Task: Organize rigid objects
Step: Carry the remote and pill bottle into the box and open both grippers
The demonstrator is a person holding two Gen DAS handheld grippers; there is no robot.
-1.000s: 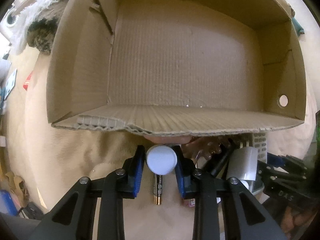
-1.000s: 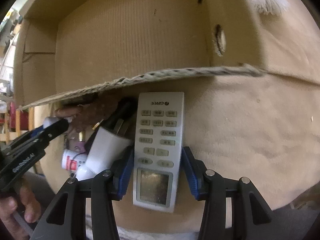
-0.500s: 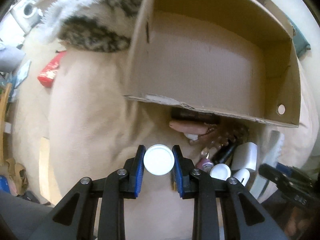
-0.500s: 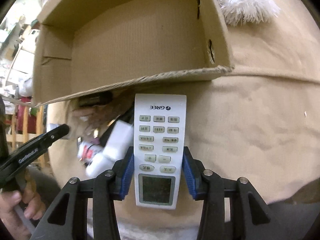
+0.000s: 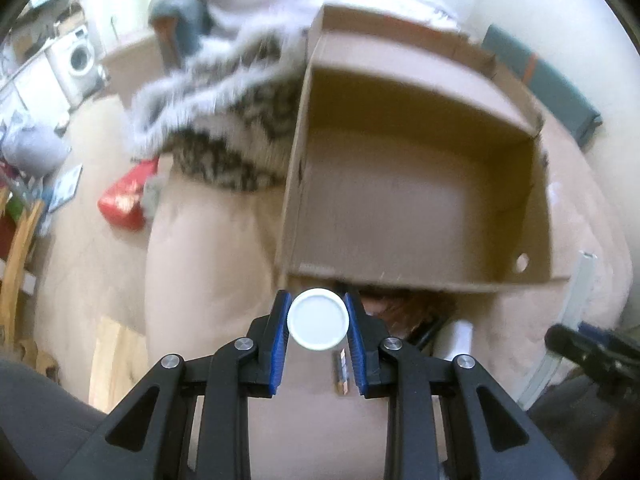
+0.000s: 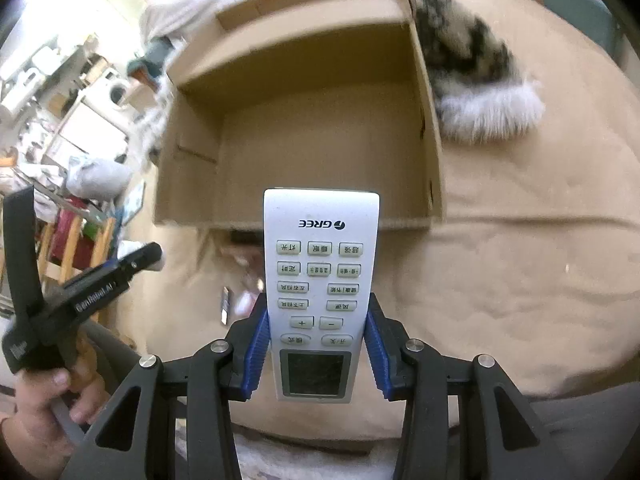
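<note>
My left gripper [image 5: 318, 320] is shut on a small white-capped bottle [image 5: 319, 319], held above the beige bed in front of the open cardboard box [image 5: 416, 204]. My right gripper [image 6: 316, 332] is shut on a white GREE remote [image 6: 320, 292], lifted in front of the same box [image 6: 312, 152]. The box looks empty inside. A battery [image 5: 341, 372] and a blurred pile of small items [image 5: 416, 316] lie by the box's near wall. The left gripper also shows in the right wrist view [image 6: 132, 264].
A furry patterned cloth [image 5: 224, 132] lies left of the box, a red packet [image 5: 124, 200] beyond it. A teal object [image 5: 548, 84] sits at the back right. The right gripper's tip [image 5: 576, 340] shows at right. Room clutter and a washing machine [image 5: 80, 60] stand far left.
Both grippers have risen and pulled back from the box with their objects. The box now looks smaller and its whole inside shows. The remote left the bed surface.
</note>
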